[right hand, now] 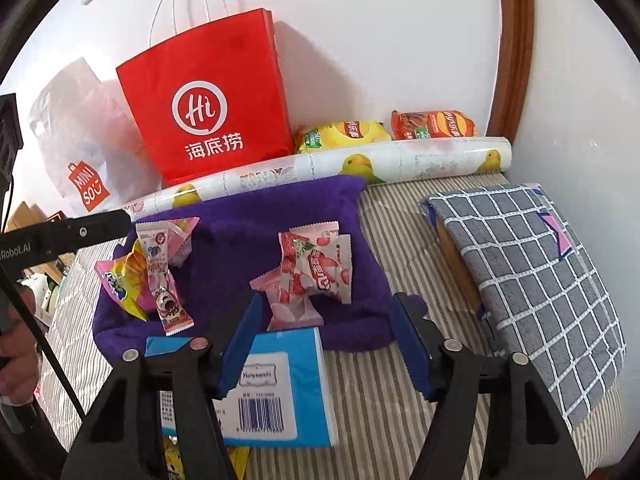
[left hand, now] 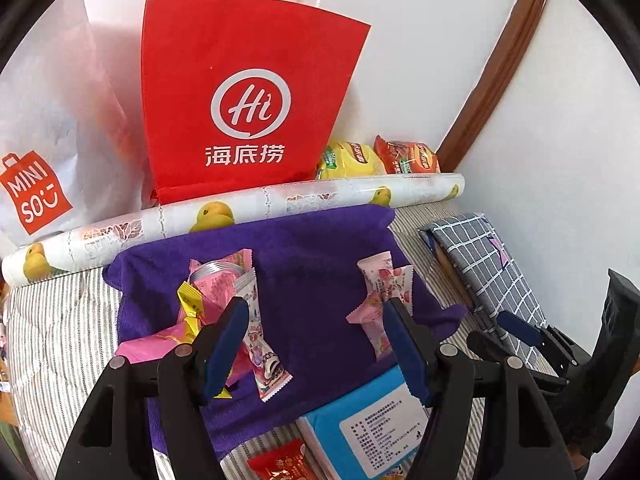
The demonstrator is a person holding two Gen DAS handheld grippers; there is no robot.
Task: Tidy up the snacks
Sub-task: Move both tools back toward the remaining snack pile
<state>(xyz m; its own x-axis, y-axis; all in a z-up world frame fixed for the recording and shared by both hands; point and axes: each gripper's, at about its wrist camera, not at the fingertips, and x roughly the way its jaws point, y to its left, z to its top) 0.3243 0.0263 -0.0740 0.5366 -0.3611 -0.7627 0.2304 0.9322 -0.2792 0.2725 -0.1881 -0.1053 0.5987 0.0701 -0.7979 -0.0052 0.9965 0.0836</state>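
Left gripper point(left hand: 316, 344) jaws apart, empty, above purple towel point(left hand: 304, 256); right gripper point(right hand: 326, 344) jaws apart, empty, over pink snack packets point(right hand: 316, 276).

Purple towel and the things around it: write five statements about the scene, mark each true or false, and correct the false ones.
1. Two separate groups of snack packets lie on the purple towel. True.
2. The red paper bag lies flat on the towel. False: it stands upright against the wall, behind the fruit-print roll.
3. The right gripper holds a pink snack packet. False: its jaws are open and empty, above the blue box.
4. A yellow chip bag and a red chip bag sit behind the roll. True.
5. The left gripper is empty. True.
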